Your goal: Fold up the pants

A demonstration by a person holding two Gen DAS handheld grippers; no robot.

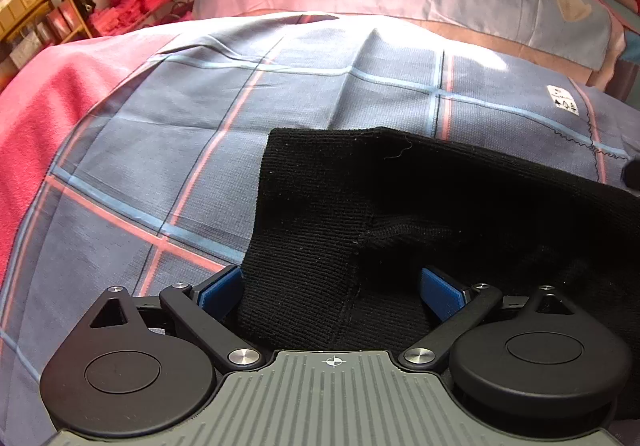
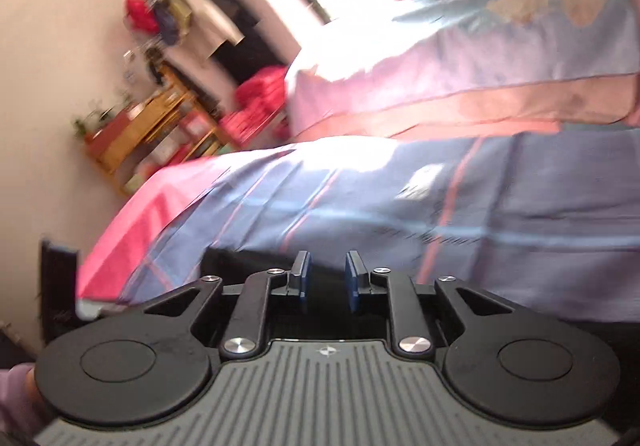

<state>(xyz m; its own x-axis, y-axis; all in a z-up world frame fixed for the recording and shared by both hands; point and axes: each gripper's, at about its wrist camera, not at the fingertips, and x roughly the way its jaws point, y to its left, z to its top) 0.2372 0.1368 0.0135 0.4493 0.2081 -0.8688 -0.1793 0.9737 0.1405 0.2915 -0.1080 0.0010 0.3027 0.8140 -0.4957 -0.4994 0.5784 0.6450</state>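
The black ribbed knit pants (image 1: 400,214) lie on the bed's blue-grey checked cover with pink and pale-blue lines (image 1: 168,118), spreading from the centre of the left wrist view out toward 3 o'clock, with one squared end toward 12 o'clock and a seamed fold running down to 6 o'clock. The left gripper (image 1: 332,290) straddles that fold with its jaws wide apart, one blue pad (image 1: 222,292) at the cloth's 9 o'clock edge and the other at 3 o'clock, neither visibly pressing. The right gripper (image 2: 327,280), in a blurred, tilted view, has its jaws narrowed but not together, and nothing can be made out between them; only a dark shape sits just below them. The step appears to be securing an edge to fold the garment over. To do it well, the left jaws should probably sink low enough to catch every layer at the seam before closing, and the right should likely find a matching edge, so both lift evenly and the knit does not stretch or bunch.
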